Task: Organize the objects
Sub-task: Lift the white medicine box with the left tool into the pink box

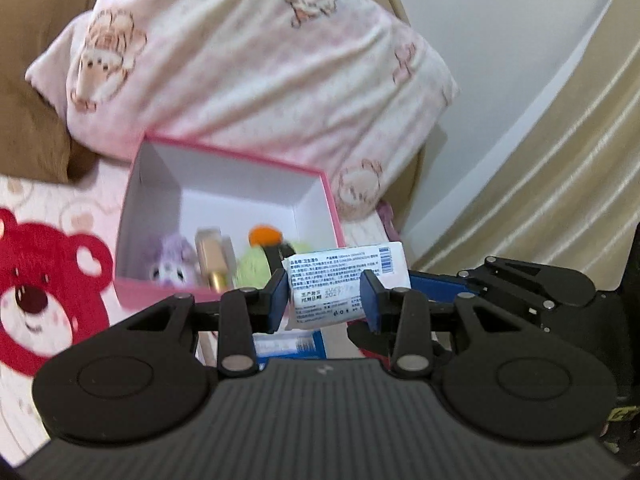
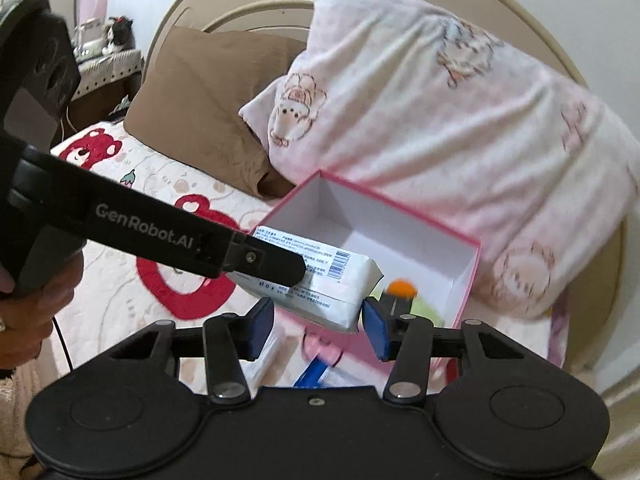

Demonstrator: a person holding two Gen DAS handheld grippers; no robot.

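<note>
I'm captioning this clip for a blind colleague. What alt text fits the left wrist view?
The left gripper holds a white wipes packet at the near edge of an open pink box holding small plush toys, on a bear-print bedspread before a pink pillow.

Soft even indoor light, motion blur, fisheye-warped edges.

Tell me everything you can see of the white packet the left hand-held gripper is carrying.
The white packet is a soft, flat, plastic-wrapped pack with small black print, a barcode near one corner and crimped ends. It sits tilted between the blue pads of the left hand-held gripper, which is shut on it, held in the air by the near edge of the open pink box. The open right hand-held gripper sits just below it; contact there cannot be told.
</note>
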